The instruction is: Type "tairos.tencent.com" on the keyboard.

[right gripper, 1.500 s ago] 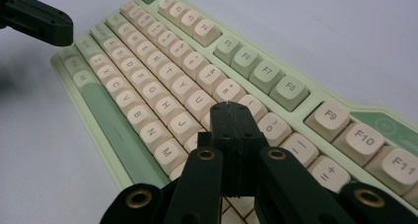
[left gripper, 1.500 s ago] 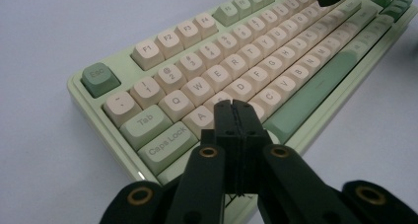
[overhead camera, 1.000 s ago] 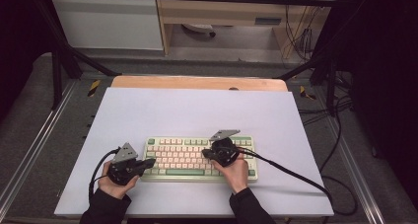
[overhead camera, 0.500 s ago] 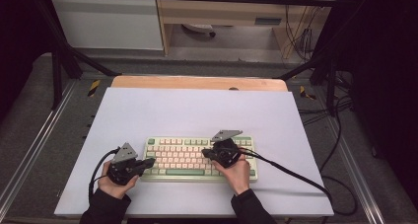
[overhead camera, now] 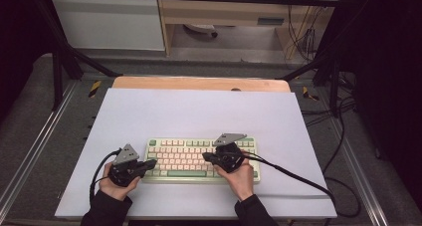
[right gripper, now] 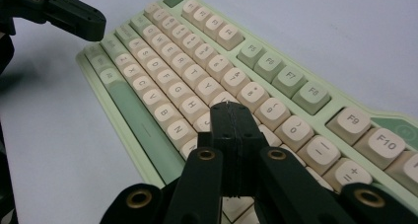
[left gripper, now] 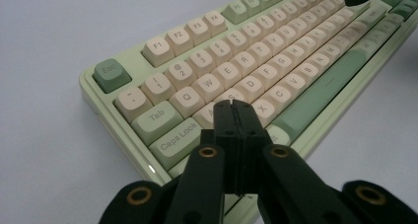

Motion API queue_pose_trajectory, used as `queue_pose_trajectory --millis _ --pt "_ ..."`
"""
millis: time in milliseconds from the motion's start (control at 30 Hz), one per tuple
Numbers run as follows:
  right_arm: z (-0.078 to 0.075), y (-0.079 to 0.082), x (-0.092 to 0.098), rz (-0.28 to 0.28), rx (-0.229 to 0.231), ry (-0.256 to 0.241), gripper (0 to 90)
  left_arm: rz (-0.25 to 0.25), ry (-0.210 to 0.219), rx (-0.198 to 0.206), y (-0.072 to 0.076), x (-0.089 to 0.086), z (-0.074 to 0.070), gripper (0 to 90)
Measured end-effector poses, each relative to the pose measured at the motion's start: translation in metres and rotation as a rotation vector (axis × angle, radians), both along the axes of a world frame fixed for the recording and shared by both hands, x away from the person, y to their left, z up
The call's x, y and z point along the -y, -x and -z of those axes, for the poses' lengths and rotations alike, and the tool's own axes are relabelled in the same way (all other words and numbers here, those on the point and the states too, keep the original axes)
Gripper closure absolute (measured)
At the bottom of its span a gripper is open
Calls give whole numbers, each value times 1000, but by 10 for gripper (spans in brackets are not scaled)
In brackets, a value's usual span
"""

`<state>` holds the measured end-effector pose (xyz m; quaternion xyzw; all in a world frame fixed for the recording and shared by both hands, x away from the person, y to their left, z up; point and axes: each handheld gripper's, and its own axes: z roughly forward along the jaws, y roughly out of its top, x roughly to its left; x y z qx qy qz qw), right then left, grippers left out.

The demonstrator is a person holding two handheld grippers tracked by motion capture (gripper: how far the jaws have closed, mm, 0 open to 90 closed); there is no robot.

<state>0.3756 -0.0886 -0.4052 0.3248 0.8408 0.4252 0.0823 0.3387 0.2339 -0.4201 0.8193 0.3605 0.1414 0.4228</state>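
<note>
Seen from the high view, the keyboard is laid on the near part of the surface, with the left tongs poised over its left end and the right tongs over its middle rows. A slide of the keyboard could be caused if either side is pushed sideways rather than straight down.

Along the left gripper view, the left tongs are pressed shut, empty, their tip just above the letter keys beside Caps Lock. Two neighbouring keys could be struck at once, since the closed tip is about as broad as a keycap.

Along the right gripper view, the right tongs are likewise closed on nothing, above the keys right of the H. Their target key is hidden beneath them, so a wrong key could be hit.
</note>
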Motion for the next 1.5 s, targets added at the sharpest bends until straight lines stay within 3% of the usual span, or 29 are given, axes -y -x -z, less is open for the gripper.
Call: queue_pose_trajectory --millis 400,867,1167,1300,1500 --pt "6 8 -15 -42 -13 6 900 -2 1 1 0 0 0 898" --pt "21 9 -22 -46 -40 36 900 -2 -1 3 0 0 0 899" --pt "26 9 -23 -43 -31 44 900 -2 -1 4 0 -1 0 898" --pt "25 9 -23 -47 -32 44 900 0 -2 3 0 0 0 898" --pt "12 10 -16 -39 2 37 900 2 6 9 1 -1 -2 898"
